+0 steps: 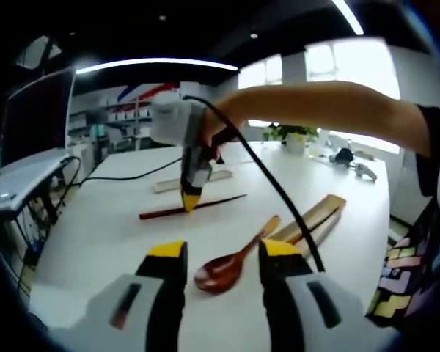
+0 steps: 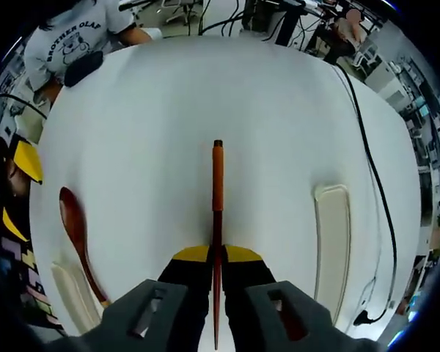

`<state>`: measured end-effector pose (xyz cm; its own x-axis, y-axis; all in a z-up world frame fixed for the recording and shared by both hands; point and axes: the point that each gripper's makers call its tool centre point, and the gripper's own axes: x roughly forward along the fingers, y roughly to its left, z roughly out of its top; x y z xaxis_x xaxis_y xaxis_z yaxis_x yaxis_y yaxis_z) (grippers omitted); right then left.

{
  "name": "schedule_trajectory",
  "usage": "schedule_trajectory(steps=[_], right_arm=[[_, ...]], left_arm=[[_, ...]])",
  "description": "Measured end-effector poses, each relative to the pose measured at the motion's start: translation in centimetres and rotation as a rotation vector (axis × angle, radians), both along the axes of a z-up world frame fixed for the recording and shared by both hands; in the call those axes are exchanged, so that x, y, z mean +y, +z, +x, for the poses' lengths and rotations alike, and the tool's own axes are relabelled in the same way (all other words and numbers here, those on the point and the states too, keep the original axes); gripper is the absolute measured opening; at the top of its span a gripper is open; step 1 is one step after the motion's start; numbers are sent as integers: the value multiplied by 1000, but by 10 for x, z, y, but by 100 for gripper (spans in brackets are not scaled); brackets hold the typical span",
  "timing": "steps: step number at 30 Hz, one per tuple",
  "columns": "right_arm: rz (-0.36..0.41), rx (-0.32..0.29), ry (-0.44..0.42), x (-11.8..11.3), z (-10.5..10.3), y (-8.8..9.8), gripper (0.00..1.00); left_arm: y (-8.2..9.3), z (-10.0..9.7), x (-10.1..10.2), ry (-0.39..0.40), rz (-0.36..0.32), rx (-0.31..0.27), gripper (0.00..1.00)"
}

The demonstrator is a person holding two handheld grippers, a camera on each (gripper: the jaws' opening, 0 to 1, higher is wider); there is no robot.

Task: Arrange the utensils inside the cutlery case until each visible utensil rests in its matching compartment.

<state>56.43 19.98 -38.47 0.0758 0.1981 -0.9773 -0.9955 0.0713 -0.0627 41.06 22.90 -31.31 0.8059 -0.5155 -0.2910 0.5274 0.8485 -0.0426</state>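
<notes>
Right gripper view: the near end of the chopsticks (image 2: 217, 213) is covered between the closed jaws; the wooden spoon (image 2: 75, 235) has its handle end hidden behind the gripper body. Left gripper view: the cutlery case (image 1: 319, 218) interior is partly masked by a black cable (image 1: 279, 192), contents unresolvable.

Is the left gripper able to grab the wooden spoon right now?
Probably yes. The left gripper is open, and the wooden spoon lies on the white table just ahead of its jaws, with nothing between them.
</notes>
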Motion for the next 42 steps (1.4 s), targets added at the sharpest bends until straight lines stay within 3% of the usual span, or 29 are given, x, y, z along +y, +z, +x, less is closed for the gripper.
schedule_trajectory(steps=[3, 7, 13, 17, 31, 35, 42], right_arm=[[10, 23, -2, -2, -2, 1, 2], [-12, -1, -1, -8, 3, 4, 2], [-3, -20, -8, -14, 4, 25, 2], [-22, -31, -9, -13, 28, 48, 2], [-40, -97, -6, -58, -4, 87, 2], [-19, -89, -29, -71, -9, 97, 2], [-30, -100, -58, -97, -21, 99, 2]], left_arm=[[0, 3, 0, 2, -4, 3, 40], [-1, 3, -3, -8, -8, 9, 40], [2, 5, -4, 2, -19, -1, 40], [6, 8, 1, 24, -48, -14, 40], [15, 9, 3, 43, -92, -50, 41], [18, 8, 1, 36, -88, -64, 41], [19, 10, 2, 37, -122, -68, 41]])
